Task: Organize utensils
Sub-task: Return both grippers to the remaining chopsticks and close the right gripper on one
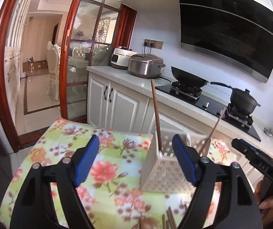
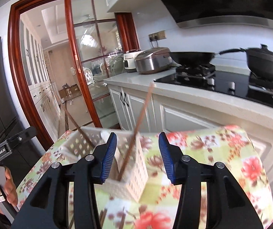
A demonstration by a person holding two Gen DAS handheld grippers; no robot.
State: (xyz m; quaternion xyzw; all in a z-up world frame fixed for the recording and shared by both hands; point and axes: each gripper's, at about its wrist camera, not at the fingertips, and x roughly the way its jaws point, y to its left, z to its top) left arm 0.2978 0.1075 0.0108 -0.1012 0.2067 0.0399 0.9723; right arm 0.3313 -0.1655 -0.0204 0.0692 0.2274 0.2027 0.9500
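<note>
**— Left view first: what do we have nearest?**
Our left tongs (image 1: 136, 158), jaws wide and holding nothing. Between and just beyond the fingers stands the white holder (image 1: 163, 169) on the flowered table (image 1: 60, 145), toward one o'clock. Two chopsticks already stand in it: one (image 1: 156, 114) close to upright, leaning to eleven o'clock, another (image 1: 213, 129) leaning to one o'clock. At six o'clock, at the bottom edge, lie more loose chopsticks (image 1: 169, 219), their long axes running roughly toward us. Our right tongs (image 1: 250, 152) show at three o'clock.

**— And the right view?**
Our right tongs (image 2: 137, 158) are also wide and empty. The holder (image 2: 128, 164) sits between the fingers, nearer the left one, at eleven o'clock. The loose chopsticks (image 2: 103, 217) lie at seven o'clock, below the jaws.

**— So which way for the next pick?**
We judge both tongs must drop back toward six o'clock; neither seems clearly nearer.

**— What does one view add?**
Only the right view shows the hand (image 2: 1, 192) gripping the left tool; blur hides the count of loose sticks in both.
</note>
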